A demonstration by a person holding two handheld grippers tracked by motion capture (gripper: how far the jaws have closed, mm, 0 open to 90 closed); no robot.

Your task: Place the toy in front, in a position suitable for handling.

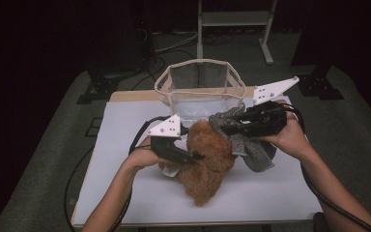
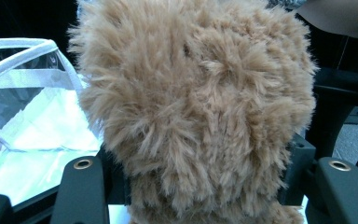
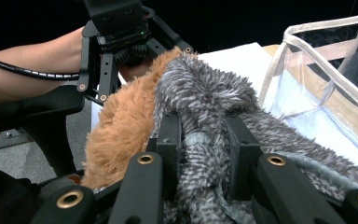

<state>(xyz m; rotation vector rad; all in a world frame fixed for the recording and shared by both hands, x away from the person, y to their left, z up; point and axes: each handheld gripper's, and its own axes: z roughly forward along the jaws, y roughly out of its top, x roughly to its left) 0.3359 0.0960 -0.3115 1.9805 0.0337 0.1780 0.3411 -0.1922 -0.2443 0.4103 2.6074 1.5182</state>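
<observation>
A brown fluffy plush piece (image 1: 207, 164) lies mid-table, and a grey fuzzy cloth (image 1: 258, 152) overlaps its right side. My left gripper (image 1: 193, 155) comes in from the left and is shut on the brown plush (image 2: 196, 93), which bulges between its jaws. My right gripper (image 1: 224, 128) reaches in from the right, shut on a fold of the grey cloth (image 3: 205, 88). In the right gripper view the brown plush (image 3: 121, 121) presses against the grey cloth, with the left gripper (image 3: 135, 51) behind it. What lies under the two fabrics is hidden.
A clear bag with pale trim (image 1: 200, 65) stands open at the table's back edge, just behind both grippers; its rim (image 2: 23, 44) (image 3: 307, 28) is close by. The white table top (image 1: 125, 125) has bare room left and front. Stand bases (image 1: 96, 89) and cables lie on the floor.
</observation>
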